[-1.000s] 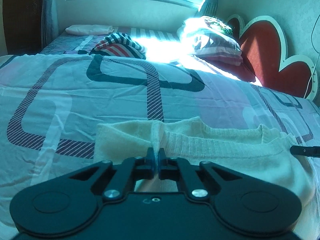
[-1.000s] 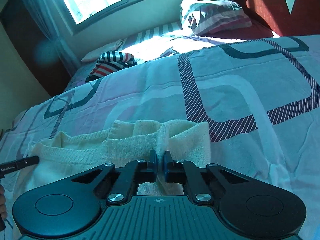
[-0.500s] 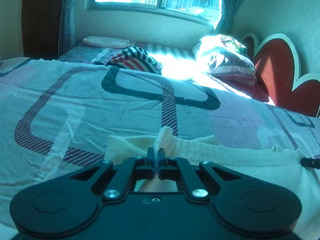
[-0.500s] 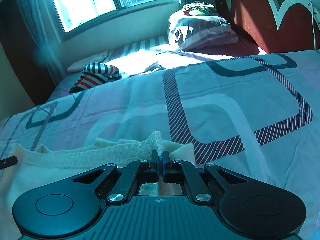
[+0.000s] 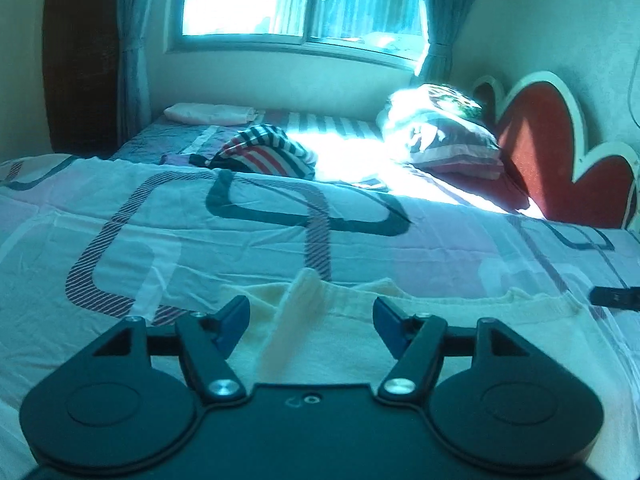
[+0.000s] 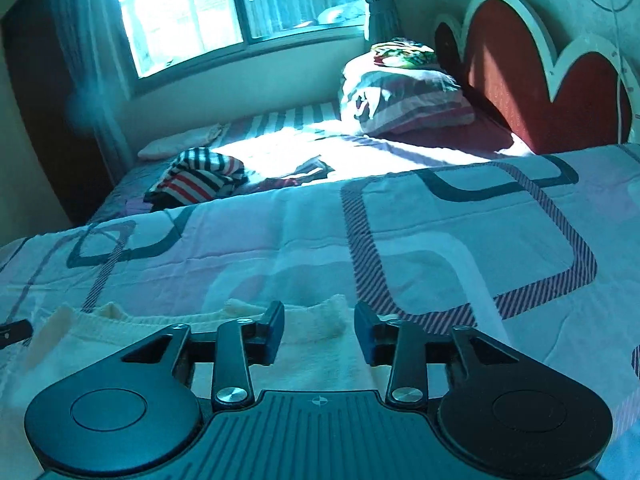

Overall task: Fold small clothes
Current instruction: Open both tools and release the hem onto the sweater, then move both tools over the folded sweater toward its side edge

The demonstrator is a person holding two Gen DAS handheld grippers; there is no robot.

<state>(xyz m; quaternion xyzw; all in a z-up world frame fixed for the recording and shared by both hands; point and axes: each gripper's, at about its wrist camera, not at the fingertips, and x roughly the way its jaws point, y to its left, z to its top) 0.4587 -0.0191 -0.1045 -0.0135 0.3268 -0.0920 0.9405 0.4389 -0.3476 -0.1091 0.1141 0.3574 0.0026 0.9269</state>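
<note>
Both claws released, nothing gripped. Cream sweater (image 5: 460, 332) lies flat on the bed (image 5: 200, 240), long axis running left-right across both. Left claw (image 5: 311, 318) straddles a raised pleat; right claw (image 6: 319, 330) sits over the opposite end. Neither nearer, I'd say.

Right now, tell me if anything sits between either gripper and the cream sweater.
Nothing visible does. The left gripper and the right gripper are both open directly over the cream sweater, its pinched-up folds showing between their jaws. The striped garment lies far off.
</note>
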